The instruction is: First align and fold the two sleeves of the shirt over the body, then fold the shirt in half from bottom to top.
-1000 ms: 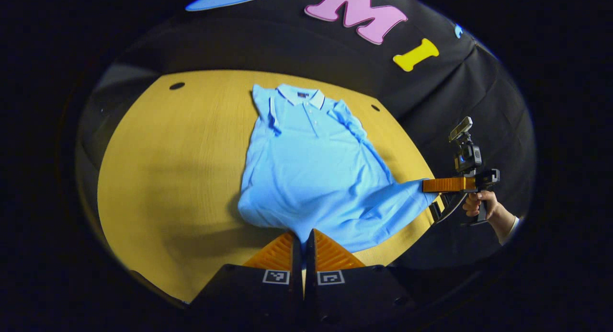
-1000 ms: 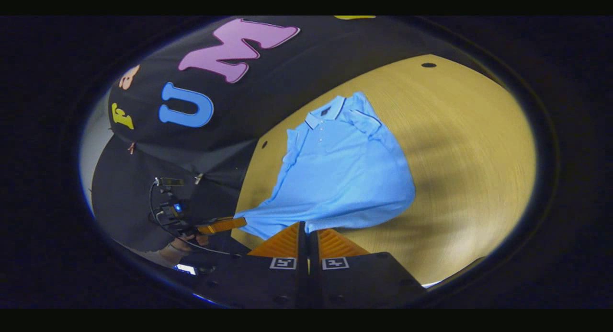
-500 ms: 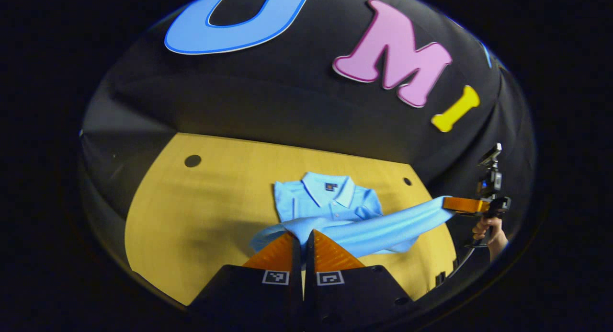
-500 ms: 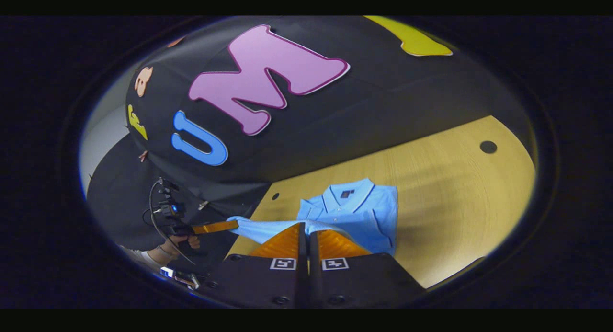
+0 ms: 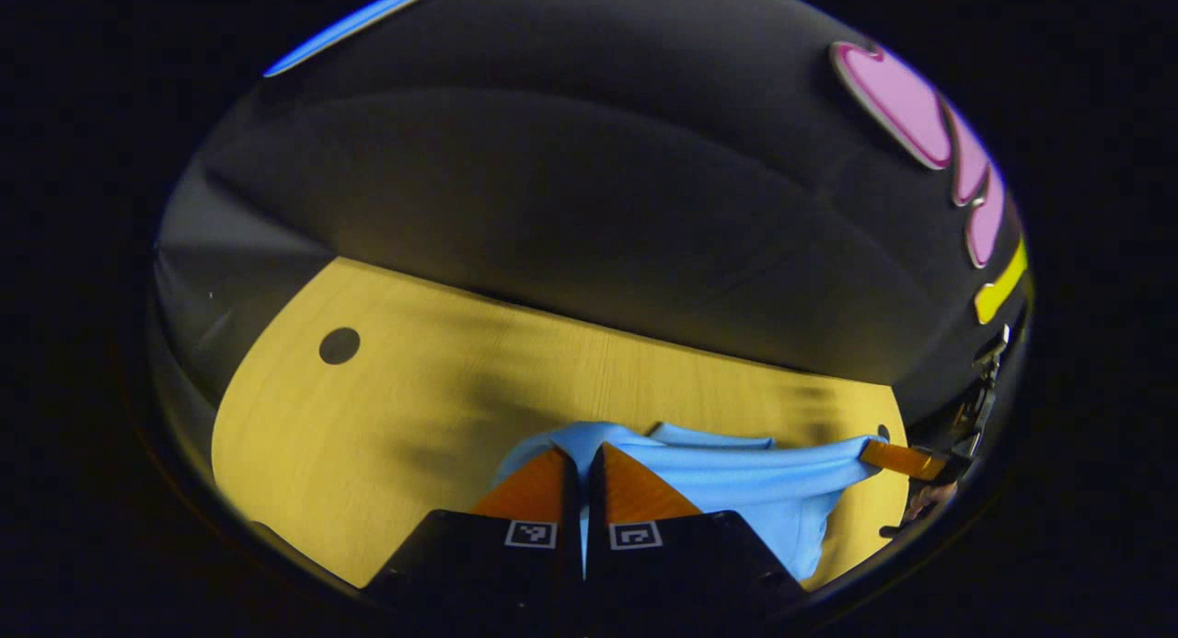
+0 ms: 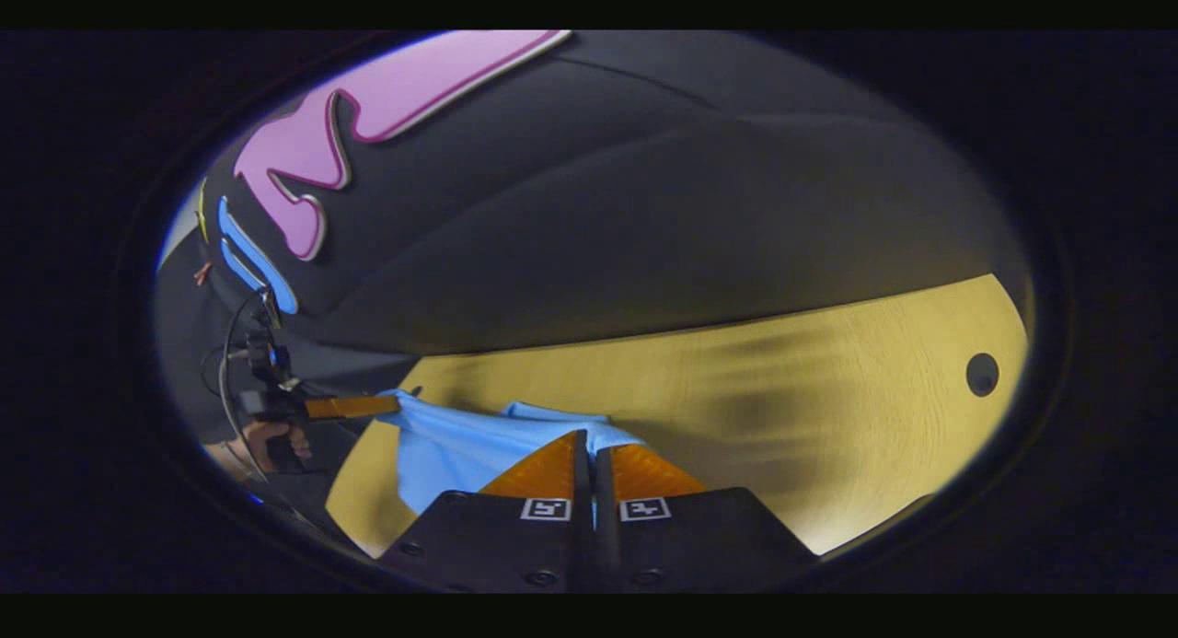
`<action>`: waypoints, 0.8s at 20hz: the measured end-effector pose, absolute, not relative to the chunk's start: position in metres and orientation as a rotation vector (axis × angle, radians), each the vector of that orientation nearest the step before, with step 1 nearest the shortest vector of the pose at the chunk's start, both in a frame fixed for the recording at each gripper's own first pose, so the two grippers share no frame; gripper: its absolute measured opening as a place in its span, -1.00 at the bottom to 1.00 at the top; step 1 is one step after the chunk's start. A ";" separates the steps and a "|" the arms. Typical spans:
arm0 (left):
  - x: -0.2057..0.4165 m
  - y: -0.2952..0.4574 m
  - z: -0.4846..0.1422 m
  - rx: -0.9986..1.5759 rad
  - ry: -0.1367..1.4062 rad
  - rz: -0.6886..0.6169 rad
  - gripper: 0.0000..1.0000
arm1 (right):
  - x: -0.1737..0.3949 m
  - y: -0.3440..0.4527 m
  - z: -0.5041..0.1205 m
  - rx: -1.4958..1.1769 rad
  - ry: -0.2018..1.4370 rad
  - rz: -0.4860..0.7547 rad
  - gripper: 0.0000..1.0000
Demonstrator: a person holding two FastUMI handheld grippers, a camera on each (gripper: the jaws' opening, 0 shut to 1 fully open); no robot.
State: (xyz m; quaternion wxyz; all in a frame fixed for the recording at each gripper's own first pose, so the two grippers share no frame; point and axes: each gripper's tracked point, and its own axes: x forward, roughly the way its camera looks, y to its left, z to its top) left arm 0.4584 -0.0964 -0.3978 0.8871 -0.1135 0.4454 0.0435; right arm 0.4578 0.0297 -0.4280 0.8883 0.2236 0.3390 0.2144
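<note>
The light blue shirt (image 5: 745, 486) lies on the yellow wooden table (image 5: 396, 417), with its bottom hem lifted and stretched between both grippers above the collar end. My left gripper (image 5: 583, 456) is shut on one hem corner. At the far right of the left gripper view, the right gripper (image 5: 872, 451) pinches the other corner. In the right gripper view the shirt (image 6: 451, 449) hangs to the left, my right gripper (image 6: 589, 443) is shut on it, and the left gripper (image 6: 391, 404) holds the far corner, with a hand (image 6: 267, 440) behind it. Most of the shirt's body is hidden below the fingers.
The black cloth wall rises just behind the table's far edge, close ahead. A round cable hole (image 5: 339, 345) sits in the tabletop at the left, and another hole (image 6: 982, 374) at the right. Bare wood (image 6: 782, 408) lies on either side of the shirt.
Both grippers carried the hem up and forward over the shirt towards the collar. The flat body seen earlier is now mostly covered, and the back wall is much nearer.
</note>
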 end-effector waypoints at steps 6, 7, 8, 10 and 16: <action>0.454 -0.116 -0.438 -0.129 1.025 0.179 -0.03 | 0.451 0.024 -0.469 0.444 0.785 0.434 0.02; 0.455 -0.117 -0.427 -0.122 1.016 0.178 0.47 | 0.451 0.025 -0.468 0.439 0.782 0.430 0.34; 0.454 -0.115 -0.425 -0.105 1.000 0.176 0.98 | 0.449 0.020 -0.466 0.412 0.773 0.428 0.65; 0.446 -0.111 -0.401 -0.044 0.959 0.156 0.96 | 0.438 0.004 -0.447 0.338 0.728 0.440 0.96; 0.349 -0.123 -0.265 0.043 0.706 0.038 0.96 | 0.362 -0.025 -0.298 0.135 0.484 0.396 0.96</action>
